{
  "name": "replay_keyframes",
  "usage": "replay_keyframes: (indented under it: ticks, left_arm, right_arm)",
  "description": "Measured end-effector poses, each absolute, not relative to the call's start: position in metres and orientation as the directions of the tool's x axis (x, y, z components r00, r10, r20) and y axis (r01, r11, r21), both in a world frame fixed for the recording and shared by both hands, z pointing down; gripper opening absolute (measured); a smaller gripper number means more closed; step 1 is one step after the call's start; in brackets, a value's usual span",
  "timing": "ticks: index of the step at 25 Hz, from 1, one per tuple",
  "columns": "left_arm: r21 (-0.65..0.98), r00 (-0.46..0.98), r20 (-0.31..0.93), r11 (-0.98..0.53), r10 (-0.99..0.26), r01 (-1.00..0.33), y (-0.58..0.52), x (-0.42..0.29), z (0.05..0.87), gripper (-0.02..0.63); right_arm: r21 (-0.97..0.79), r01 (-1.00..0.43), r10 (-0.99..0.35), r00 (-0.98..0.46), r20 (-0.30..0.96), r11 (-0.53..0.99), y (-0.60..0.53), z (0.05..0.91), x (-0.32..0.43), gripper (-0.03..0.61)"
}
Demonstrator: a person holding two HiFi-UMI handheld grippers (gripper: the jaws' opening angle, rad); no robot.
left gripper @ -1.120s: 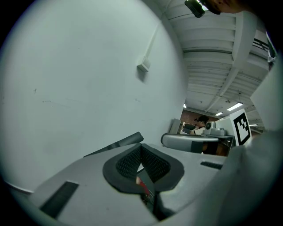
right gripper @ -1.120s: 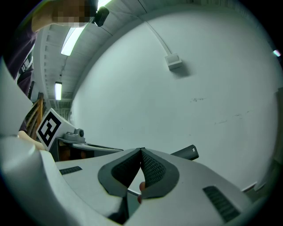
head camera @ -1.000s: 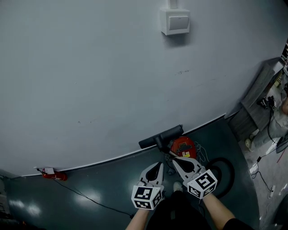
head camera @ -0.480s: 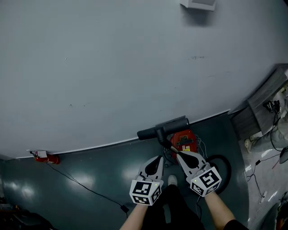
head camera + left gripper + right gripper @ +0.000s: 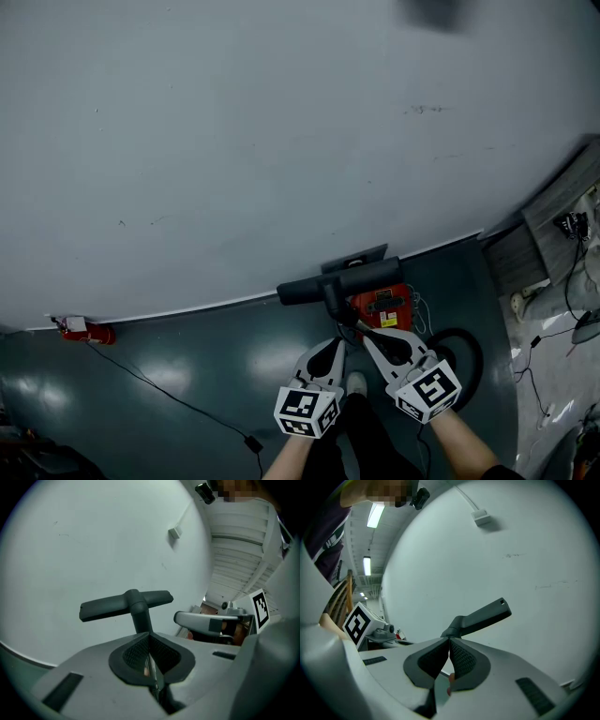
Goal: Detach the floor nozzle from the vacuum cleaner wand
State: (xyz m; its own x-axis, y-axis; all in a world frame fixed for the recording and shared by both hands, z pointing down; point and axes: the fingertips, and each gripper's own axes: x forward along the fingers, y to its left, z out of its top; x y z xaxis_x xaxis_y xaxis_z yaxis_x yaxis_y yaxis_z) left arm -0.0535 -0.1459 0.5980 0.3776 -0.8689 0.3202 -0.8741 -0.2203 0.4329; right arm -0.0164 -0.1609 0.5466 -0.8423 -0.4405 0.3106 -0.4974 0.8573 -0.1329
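Left gripper (image 5: pixel 335 344), right gripper (image 5: pixel 368 334) shut, empty; dark grey T-shaped plastic floor nozzle (image 5: pixel 366 277) ahead of jaws, likely stiff, light; we'd clamp its neck.

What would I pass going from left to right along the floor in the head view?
Small red object by the wall → black cable → left gripper → right gripper → black hose loop → grey furniture.
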Motion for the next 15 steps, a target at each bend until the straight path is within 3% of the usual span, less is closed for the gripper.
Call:
replay_keyframes:
  ticks: [7, 15]
  left_arm:
    - [0.479, 0.392, 0.327, -0.207, -0.86, -0.853, -0.153, -0.045, 0.638, 0.014]
    - [0.508, 0.474, 0.29, -0.286, -0.831, -0.812, -0.166, -0.02, 0.669, 0.14]
  right_arm:
    - [-0.13, -0.448, -0.38, -0.854, 0.354, 0.885, -0.172, 0.563, -0.018, 0.025]
    - [-0.109, -0.372, -0.297, -0.859, 0.418, 0.922, -0.178, 0.579, -0.034, 0.127]
